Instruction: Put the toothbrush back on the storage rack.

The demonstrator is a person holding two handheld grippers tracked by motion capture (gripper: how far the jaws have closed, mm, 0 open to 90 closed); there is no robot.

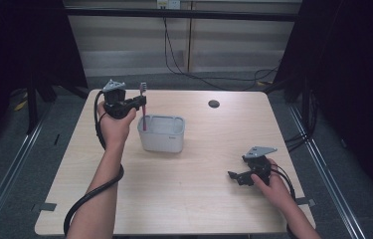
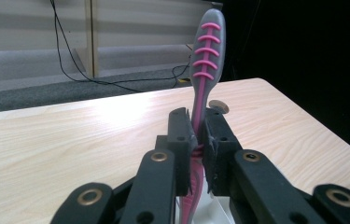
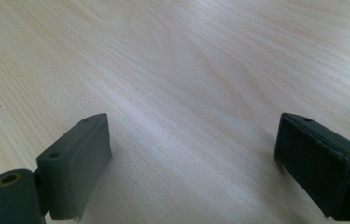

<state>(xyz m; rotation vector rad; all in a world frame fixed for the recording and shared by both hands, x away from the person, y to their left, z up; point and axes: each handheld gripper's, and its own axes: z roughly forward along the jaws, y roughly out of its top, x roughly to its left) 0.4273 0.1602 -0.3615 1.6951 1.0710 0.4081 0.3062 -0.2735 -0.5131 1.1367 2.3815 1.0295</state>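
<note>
Both arms are bare, with no sleeves. Each gripper, the left gripper (image 1: 139,103) and the right gripper (image 1: 237,177), is black, with brass rings at its joints, a grey three-cornered plate on top and a thick black cable.

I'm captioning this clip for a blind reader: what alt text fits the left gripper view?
The left gripper clamps a pink and grey toothbrush upright between its black jaws, head up, above a pale wooden table. Cables hang down a pale wall behind.

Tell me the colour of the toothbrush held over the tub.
Grey with pink ribs and a pink handle; the toothbrush shows best in the left gripper view.
</note>
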